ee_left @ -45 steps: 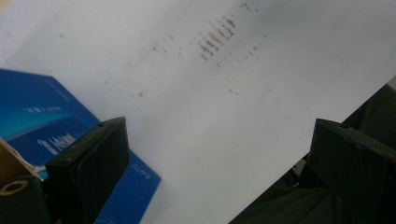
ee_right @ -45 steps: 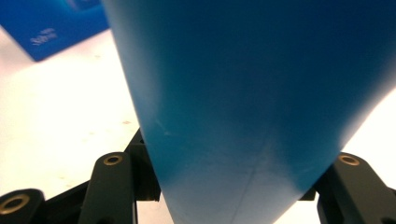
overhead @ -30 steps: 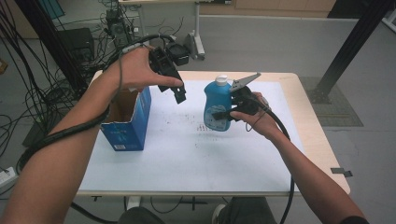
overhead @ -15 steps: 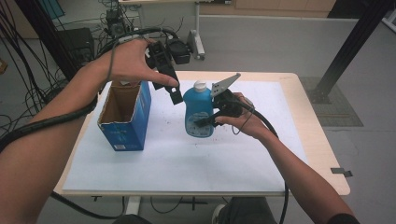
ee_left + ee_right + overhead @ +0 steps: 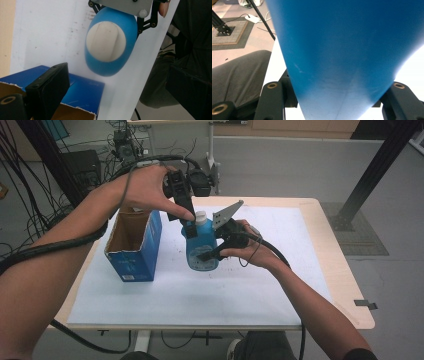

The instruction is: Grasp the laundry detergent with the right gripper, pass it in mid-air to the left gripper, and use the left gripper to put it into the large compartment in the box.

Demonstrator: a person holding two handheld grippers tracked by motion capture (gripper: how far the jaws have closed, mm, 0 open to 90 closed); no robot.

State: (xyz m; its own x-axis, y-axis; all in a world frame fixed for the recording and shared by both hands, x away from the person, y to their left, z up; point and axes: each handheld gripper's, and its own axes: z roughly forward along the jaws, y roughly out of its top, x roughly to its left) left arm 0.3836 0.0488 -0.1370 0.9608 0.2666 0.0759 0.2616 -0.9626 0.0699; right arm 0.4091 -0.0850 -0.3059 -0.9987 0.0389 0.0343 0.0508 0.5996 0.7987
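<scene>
Blue bottle (image 5: 201,251) with a white cap (image 5: 200,216) sits upright above the white-covered desk (image 5: 260,290), clamped at its body by the right tool (image 5: 212,251). Left tool (image 5: 189,222) hangs just over the cap; I cannot tell how wide it stands. Beside them stands an open blue carton (image 5: 134,246).

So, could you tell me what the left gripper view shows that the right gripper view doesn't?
Left gripper view alone: the blue bottle's white cap from above, the open blue cardboard box below it, and the right gripper clamping the bottle's sides. Right gripper view alone: the floor with a power strip and a dark post's base plate. Both share the blue bottle, the white table cover and the person's grey trouser leg.
</scene>
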